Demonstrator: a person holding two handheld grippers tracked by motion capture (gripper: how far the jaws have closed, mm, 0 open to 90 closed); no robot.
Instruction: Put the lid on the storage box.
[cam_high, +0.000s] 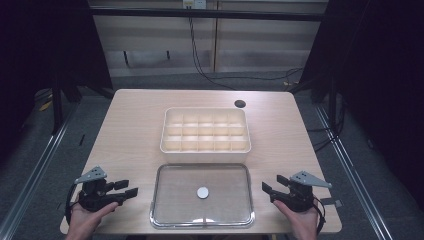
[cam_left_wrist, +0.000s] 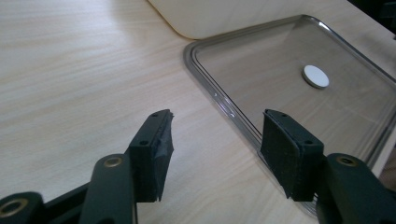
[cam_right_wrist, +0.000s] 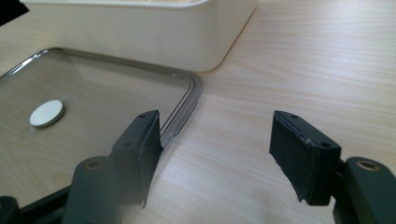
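A clear flat tray lies at the near middle of the wooden table, with one small white disc on it. Behind it stands a cream box divided into several compartments, all bare. My left gripper rests low at the tray's left side, open, nothing between its jaws. My right gripper sits at the tray's right side, also open and empty. In the left gripper view, the left gripper points at the tray's rim and the disc. In the right gripper view, the right gripper faces the tray's corner, the disc and the box wall.
A dark round hole marks the table's far right part. Black cables trail over the floor beyond the far edge. Metal rails run along the floor at both sides. Bare tabletop surrounds the tray and box.
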